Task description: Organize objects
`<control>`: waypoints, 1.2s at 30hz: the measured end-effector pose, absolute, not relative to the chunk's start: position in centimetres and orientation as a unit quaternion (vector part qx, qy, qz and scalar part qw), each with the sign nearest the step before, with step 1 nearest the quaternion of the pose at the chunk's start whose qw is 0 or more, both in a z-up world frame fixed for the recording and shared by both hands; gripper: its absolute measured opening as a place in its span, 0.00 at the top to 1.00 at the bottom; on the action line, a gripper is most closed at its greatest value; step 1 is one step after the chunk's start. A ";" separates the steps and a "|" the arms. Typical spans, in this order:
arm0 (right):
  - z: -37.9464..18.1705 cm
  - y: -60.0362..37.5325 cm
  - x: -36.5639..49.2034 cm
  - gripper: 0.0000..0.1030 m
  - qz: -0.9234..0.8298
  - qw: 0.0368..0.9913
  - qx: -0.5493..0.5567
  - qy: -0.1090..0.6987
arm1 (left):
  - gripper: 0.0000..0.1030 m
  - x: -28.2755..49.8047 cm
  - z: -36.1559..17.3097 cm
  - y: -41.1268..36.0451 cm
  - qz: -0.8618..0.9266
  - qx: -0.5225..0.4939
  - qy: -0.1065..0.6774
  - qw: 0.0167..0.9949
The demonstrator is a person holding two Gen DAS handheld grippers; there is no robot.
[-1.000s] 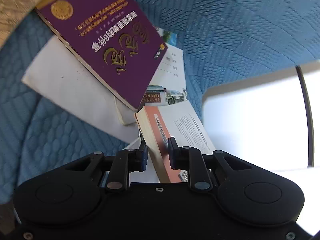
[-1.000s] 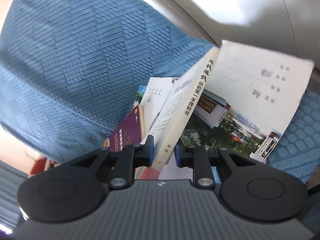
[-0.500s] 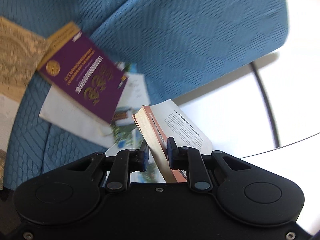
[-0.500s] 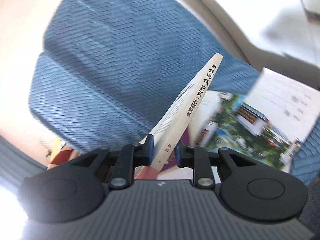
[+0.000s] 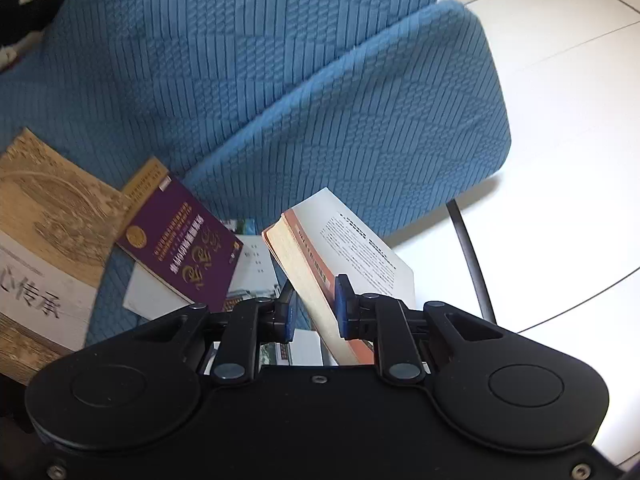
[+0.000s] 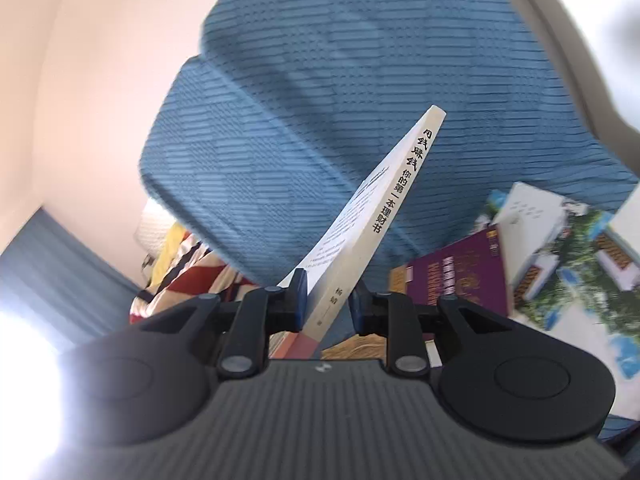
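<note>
Since a second ago: both my grippers have lifted the white paperback clear of the pile; the books on the blue seat now look smaller and lower in both wrist views, and more of the backrest and floor shows.
Left gripper: my left gripper [image 5: 314, 306] is nearly closed, its blue pads clamped on the white paperback book with the orange-striped back cover [image 5: 344, 248], pinched at the page edge and back cover.
Right gripper: my right gripper [image 6: 328, 302] is also nearly closed, gripping the same book [image 6: 372, 224] near the foot of its cream spine, which carries black Chinese characters.
Held book: it stands tilted in the air between my two grippers, well above the seat and touching nothing else that I can see.
Blue textured fabric chair: its backrest [image 5: 248, 64] fills the upper part of both views; its seat carries the remaining books.
Purple hardback with gold lettering: it lies flat [image 5: 180, 252] near the back edge of the seat, on top of a white booklet [image 5: 148, 300].
Glossy brochure with building photos: it lies [image 6: 572, 256] beside the purple hardback and partly under it.
Tan and white large book: it lies [image 5: 44, 240] at the left edge of the seat in the left wrist view, just beside the purple one.
White tiled floor: it shows [image 5: 560, 140] beyond the chair's right side, with a black chair leg [image 5: 468, 256] crossing it.
</note>
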State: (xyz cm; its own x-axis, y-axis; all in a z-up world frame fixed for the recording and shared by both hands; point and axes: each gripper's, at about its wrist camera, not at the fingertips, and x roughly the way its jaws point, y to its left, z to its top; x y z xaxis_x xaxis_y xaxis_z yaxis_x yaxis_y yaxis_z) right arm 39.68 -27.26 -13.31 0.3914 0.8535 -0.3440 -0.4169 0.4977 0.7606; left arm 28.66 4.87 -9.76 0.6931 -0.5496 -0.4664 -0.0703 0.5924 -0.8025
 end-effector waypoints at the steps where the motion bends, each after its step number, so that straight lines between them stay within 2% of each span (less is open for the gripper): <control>1: -13.0 -26.6 39.4 0.76 0.413 0.779 0.289 0.373 | 0.83 28.3 -9.3 5.6 -0.144 -0.426 0.359 0.818; 7: -12.3 -22.7 38.0 0.76 0.448 0.762 0.269 0.382 | 0.82 26.2 -8.5 10.3 -0.127 -0.439 0.341 0.821; 15: -14.1 -17.6 35.9 0.76 0.474 0.734 0.249 0.417 | 0.82 23.4 -9.8 16.1 -0.086 -0.446 0.335 0.826; 23: -17.5 -13.3 35.1 0.75 0.485 0.704 0.233 0.464 | 0.81 21.5 -12.9 20.8 -0.055 -0.451 0.345 0.821; 36: -24.3 -9.7 35.2 0.75 0.478 0.671 0.199 0.531 | 0.80 20.5 -20.2 23.3 -0.015 -0.455 0.390 0.800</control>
State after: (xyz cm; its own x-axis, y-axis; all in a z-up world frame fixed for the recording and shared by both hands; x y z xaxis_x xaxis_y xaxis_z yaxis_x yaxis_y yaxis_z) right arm 35.17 -9.68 -24.26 -0.0216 0.8524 -0.5224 -0.4301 0.4638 0.7745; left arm 20.49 23.33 -20.15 0.6955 -0.3786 -0.6107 -0.3312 0.5854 -0.7400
